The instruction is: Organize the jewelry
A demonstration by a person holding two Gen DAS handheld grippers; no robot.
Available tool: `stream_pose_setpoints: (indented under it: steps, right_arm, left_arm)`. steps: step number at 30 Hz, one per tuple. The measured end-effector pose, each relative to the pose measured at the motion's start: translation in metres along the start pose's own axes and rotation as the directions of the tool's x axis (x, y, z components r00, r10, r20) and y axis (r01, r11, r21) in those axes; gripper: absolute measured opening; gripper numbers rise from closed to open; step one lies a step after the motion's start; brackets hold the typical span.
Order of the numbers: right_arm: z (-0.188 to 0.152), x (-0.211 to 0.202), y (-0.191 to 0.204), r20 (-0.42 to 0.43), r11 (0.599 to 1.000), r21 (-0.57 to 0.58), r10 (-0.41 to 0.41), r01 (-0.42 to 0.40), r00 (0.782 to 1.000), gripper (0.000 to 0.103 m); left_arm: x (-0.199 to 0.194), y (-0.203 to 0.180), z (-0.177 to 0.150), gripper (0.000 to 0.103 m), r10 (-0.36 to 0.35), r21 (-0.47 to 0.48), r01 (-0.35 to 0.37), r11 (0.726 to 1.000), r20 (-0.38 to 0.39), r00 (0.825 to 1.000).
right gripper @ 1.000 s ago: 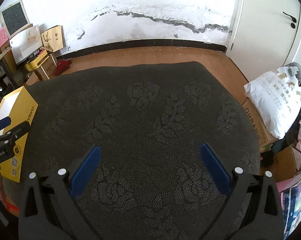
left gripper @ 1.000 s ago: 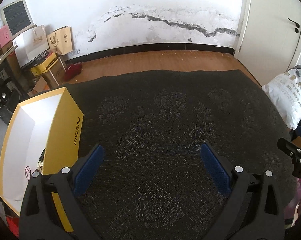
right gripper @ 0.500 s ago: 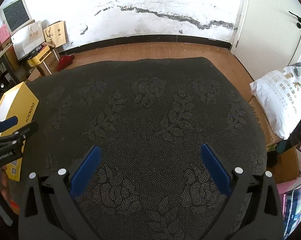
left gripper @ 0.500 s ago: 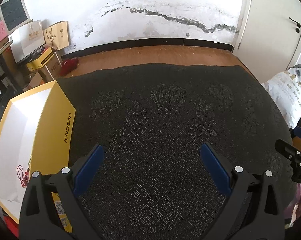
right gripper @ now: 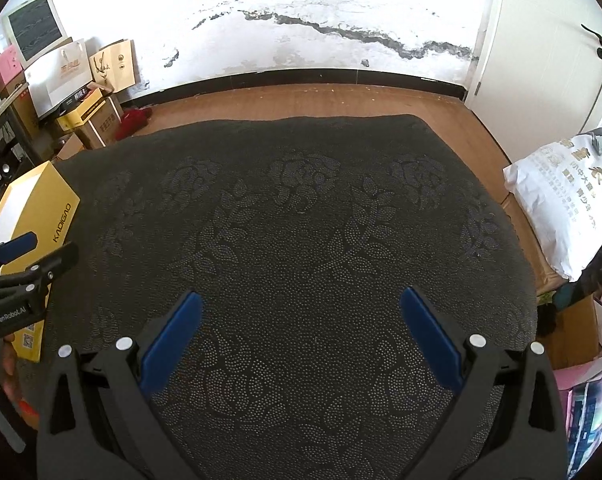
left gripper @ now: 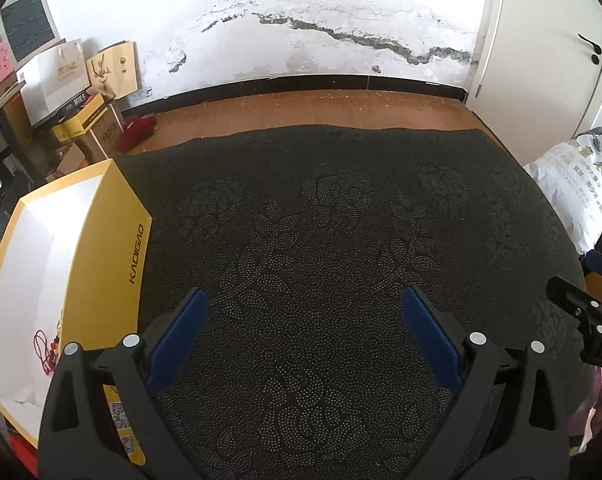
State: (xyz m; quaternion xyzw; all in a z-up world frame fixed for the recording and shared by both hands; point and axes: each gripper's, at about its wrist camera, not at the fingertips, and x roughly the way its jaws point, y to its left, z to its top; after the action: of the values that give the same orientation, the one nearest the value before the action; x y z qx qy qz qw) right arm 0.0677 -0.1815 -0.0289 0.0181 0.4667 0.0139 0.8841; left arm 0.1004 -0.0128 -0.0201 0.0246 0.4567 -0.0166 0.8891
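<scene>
Both handheld grippers hung above a dark grey tablecloth (left gripper: 321,240) patterned with dotted roses, each with its 2 blue-padded fingers spread wide and holding nothing. The left gripper (left gripper: 304,332) sat just right of an open yellow cardboard box (left gripper: 113,248) with a white interior, which lay at the cloth's left edge. A red cord strung with red beads (left gripper: 45,346) rested on the box's white floor, near its front end. The right gripper (right gripper: 300,330) was over bare cloth, well apart from the box.
</scene>
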Motion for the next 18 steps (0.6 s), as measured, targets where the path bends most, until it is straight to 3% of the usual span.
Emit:
stream_pose_setpoints:
  steps: [18]
  right_arm:
    - [0.0011, 0.0010, 0.0011, 0.001, 1.000, -0.003, 0.003, -0.003, 1.000, 0.096]
  left_arm:
    - [0.0008, 0.0009, -0.0007, 0.095, 0.005, -0.001, -0.005, 1.000, -0.002, 1.000]
